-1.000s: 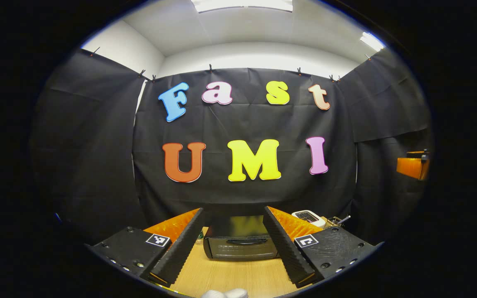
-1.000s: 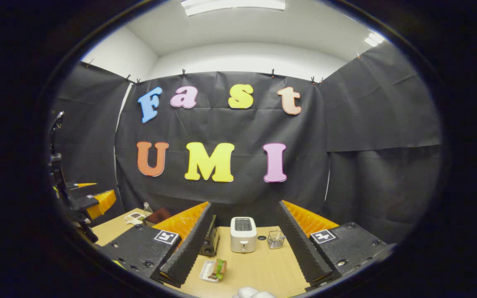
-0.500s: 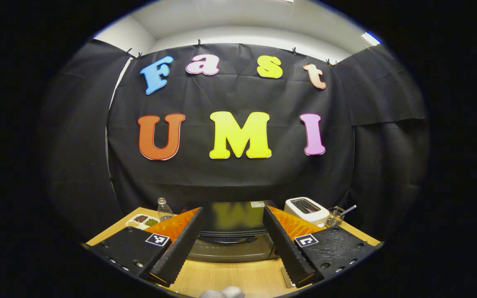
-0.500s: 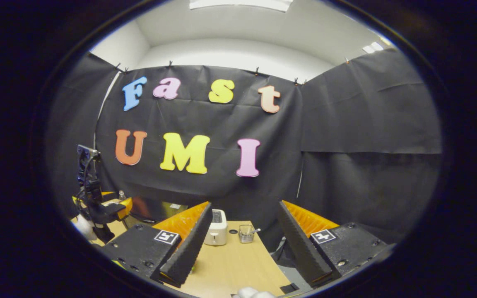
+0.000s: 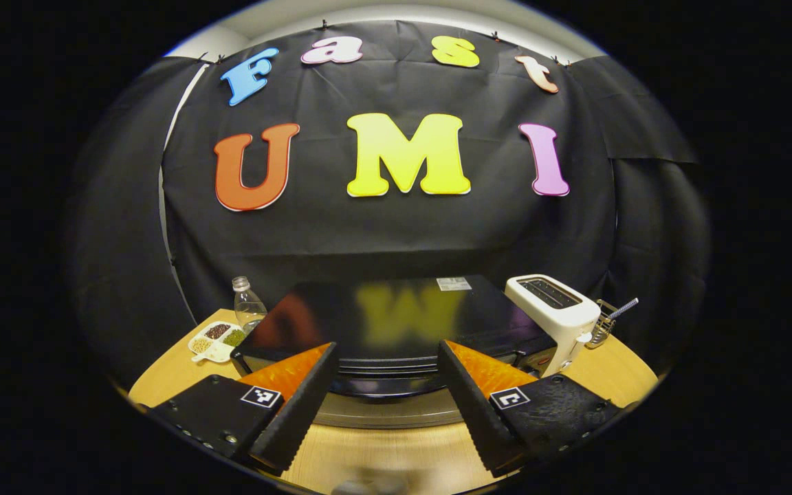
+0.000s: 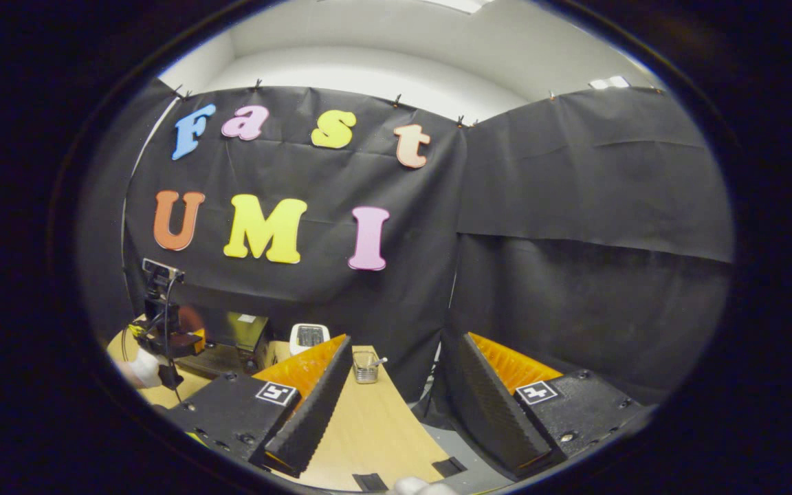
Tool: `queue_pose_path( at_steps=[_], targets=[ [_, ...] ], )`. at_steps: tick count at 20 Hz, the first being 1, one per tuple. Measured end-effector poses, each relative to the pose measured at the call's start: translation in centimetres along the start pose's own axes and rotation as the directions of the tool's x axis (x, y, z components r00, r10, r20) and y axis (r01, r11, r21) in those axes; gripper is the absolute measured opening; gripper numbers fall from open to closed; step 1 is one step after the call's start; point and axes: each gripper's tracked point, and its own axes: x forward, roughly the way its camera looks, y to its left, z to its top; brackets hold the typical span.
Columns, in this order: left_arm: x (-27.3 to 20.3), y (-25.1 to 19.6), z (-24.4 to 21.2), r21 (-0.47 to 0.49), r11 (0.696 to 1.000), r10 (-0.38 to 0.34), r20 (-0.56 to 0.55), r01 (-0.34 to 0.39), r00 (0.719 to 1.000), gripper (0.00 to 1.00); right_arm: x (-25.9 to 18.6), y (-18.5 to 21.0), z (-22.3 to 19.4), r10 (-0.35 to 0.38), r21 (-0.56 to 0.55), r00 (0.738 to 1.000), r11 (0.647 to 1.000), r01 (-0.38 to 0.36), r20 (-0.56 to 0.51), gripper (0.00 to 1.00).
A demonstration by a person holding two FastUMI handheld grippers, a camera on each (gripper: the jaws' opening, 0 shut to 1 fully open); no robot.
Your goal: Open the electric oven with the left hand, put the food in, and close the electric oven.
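Oven (image 5: 396,320) first: we see it standing on the tabletop (image 5: 396,460) just ahead of our left tongs (image 5: 386,405), its dark glossy top facing us. The left tongs are held low and level, fingers spread apart with nothing between them, pointing straight at the oven's front. That front is mostly hidden behind the fingers, so we cannot tell where the handle lies or whether the door is shut.

Beside the oven stand a white toaster (image 5: 553,317) on one side and a clear bottle (image 5: 247,306) with a small divided dish (image 5: 216,338) on the other.

Our right tongs (image 6: 396,405) are also spread apart and empty, aimed past the tabletop's edge toward the booth wall. From there we see the left tongs (image 6: 162,337) far off near the oven (image 6: 234,337), held by a white-gloved hand (image 6: 141,368) that is partly cut off.
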Motion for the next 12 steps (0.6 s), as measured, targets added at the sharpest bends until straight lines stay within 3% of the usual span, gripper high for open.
queue_pose_path(
  at_steps=[1, 2, 3, 4, 5, 6, 7, 8, 9, 10, 11, 12],
  targets=[
    [0.5, 0.2, -0.7, 0.009, 1.000, 0.006, -0.018, -0.006, 1.000, 0.94, -0.1, 0.0, -0.1, -0.002, -0.001, 1.000, 1.000, 0.002, -0.003, 1.00],
    [0.7, 0.4, -2.2, 0.008, 1.000, 0.013, -0.067, -0.012, 0.998, 0.95, 0.0, 0.1, -0.2, -0.003, -0.003, 1.000, 1.000, 0.003, -0.007, 0.91],
    [0.7, 0.5, -1.4, 0.015, 1.000, 0.014, -0.031, -0.014, 0.999, 0.86, -0.1, 0.1, -0.4, -0.002, -0.004, 1.000, 1.000, 0.002, -0.011, 0.91],
    [0.8, 0.5, -1.7, 0.015, 1.000, 0.017, -0.052, -0.016, 0.999, 0.89, -0.2, 0.2, -0.4, -0.001, -0.004, 1.000, 1.000, 0.000, -0.011, 1.00],
    [0.5, 0.5, -1.9, 0.009, 1.000, 0.019, -0.057, -0.018, 0.998, 0.98, -0.1, 0.2, -0.5, 0.002, -0.003, 1.000, 1.000, -0.002, -0.011, 1.00],
    [0.6, 0.6, -1.6, 0.015, 1.000, 0.018, -0.046, -0.017, 0.999, 1.00, -0.1, 0.4, -0.5, 0.004, -0.001, 1.000, 1.000, -0.004, -0.010, 1.00],
    [0.4, 0.6, -2.1, 0.012, 1.000, 0.019, -0.062, -0.018, 0.998, 0.99, 0.0, 0.4, -0.7, 0.006, -0.001, 1.000, 1.000, -0.006, -0.013, 0.91],
    [0.2, 0.5, -1.6, 0.013, 1.000, 0.018, -0.048, -0.018, 0.999, 1.00, 0.1, 0.6, -0.7, 0.010, 0.001, 1.000, 1.000, -0.010, -0.011, 0.91],
    [0.0, 0.5, -2.1, 0.011, 1.000, 0.019, -0.061, -0.018, 0.998, 0.99, 0.0, 0.6, -0.8, 0.014, 0.004, 1.000, 1.000, -0.014, -0.014, 1.00],
    [-0.3, 0.5, -2.0, 0.011, 1.000, 0.018, -0.052, -0.017, 0.998, 1.00, 0.1, 0.8, -0.8, 0.017, 0.006, 1.000, 1.000, -0.017, -0.014, 1.00],
    [-0.5, 0.5, -2.3, 0.013, 1.000, 0.018, -0.057, -0.017, 0.998, 1.00, 0.1, 0.9, -1.0, 0.021, 0.005, 1.000, 1.000, -0.021, -0.017, 0.91],
    [-0.9, 0.5, -2.4, 0.014, 1.000, 0.017, -0.053, -0.016, 0.998, 1.00, 0.0, 1.0, -1.0, 0.027, 0.004, 1.000, 1.000, -0.027, -0.015, 1.00]
  ],
)
